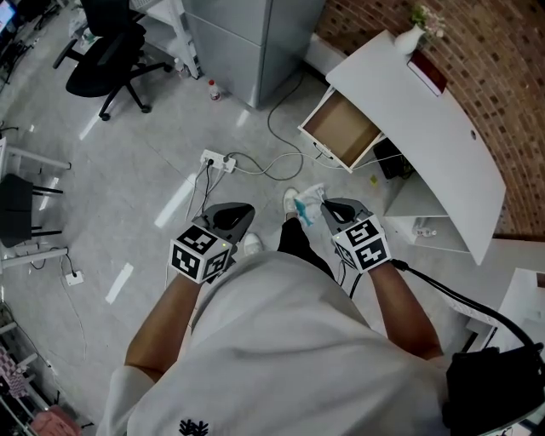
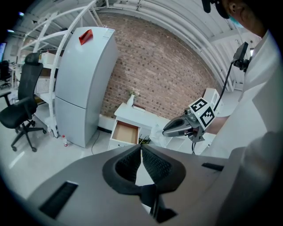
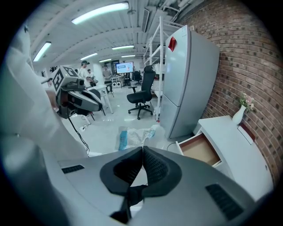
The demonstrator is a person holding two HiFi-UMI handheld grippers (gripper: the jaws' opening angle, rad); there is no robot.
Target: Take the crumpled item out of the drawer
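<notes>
Both grippers hang by the person's waist, well back from the desk: the left gripper (image 2: 141, 148) is pinched together on nothing, while the right gripper (image 3: 142, 148) is clamped on the wrapper (image 3: 137, 136), likely lifted clear to finish the task. The head view hides that pinch under the gripper's body. Farther off, the drawer (image 1: 341, 128) stands open and bare.

Bright ceiling strip lights (image 3: 95, 13) glare off the floor (image 1: 174, 202) (gripper views bulge, dark-cornered); far background seems soft.
</notes>
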